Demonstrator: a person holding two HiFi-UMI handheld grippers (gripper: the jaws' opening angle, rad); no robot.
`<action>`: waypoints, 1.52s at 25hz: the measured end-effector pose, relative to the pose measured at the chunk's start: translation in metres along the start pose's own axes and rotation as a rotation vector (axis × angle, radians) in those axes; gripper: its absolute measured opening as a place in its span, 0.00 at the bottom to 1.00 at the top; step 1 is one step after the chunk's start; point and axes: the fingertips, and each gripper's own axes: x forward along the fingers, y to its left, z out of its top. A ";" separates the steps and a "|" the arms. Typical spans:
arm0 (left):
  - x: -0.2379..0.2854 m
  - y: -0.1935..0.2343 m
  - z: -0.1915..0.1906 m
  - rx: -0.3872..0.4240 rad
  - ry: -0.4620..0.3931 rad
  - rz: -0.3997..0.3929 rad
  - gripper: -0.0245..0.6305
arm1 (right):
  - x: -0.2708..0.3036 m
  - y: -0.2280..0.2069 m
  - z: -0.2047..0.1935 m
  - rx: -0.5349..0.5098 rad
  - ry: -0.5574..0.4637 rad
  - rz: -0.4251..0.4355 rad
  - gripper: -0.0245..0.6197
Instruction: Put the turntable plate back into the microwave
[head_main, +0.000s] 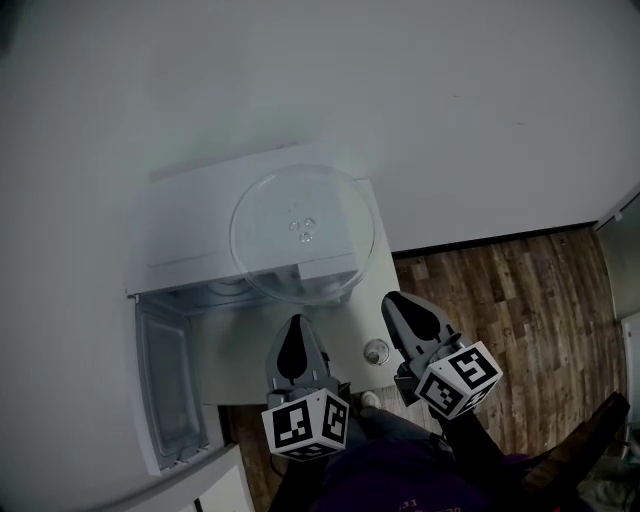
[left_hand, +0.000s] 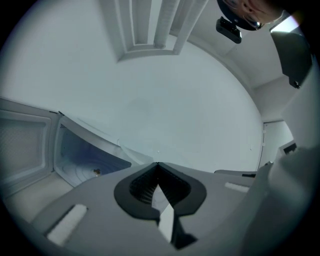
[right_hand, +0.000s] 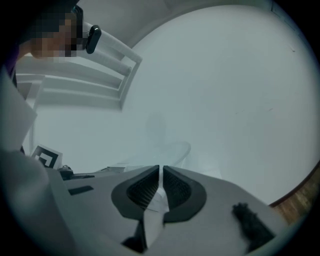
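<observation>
My left tool (head_main: 296, 322) and right tool (head_main: 394, 300) sit side by side closest to me, each with its marker cube toward my body. Both have their jaws together and nothing between them. In the right gripper view only a hairline slit shows between the pads. Both point roughly level toward the microwave (head_main: 200, 215).

Between the two tools, a small round object (head_main: 376, 350) rests near the edge of the worktop (head_main: 245, 360); I cannot tell what it is. To my right, wooden floor (head_main: 500, 300) shows beyond the worktop.

Just ahead of the left tool, the microwave door (head_main: 170, 385) is swung wide open toward my left. The left gripper view looks straight into the bluish cavity (left_hand: 80, 160).

The turntable plate (head_main: 303, 232) is not inside. It lies flat on top of the microwave, toward its right side, with its near rim overhanging the front edge above the opening. It is clear glass, and the casing shows through it. Neither tool touches it.

Farthest off, a plain white wall (head_main: 450, 110) rises behind the microwave.
</observation>
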 end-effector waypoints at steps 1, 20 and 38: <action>-0.001 -0.001 -0.001 -0.018 0.000 -0.006 0.04 | -0.001 -0.001 0.001 0.015 -0.007 0.008 0.06; 0.047 0.030 -0.008 -0.590 0.074 -0.144 0.39 | 0.047 -0.037 -0.004 0.383 0.027 0.132 0.24; 0.076 0.016 -0.009 -0.698 0.098 -0.215 0.35 | 0.075 -0.033 -0.006 0.532 0.088 0.229 0.24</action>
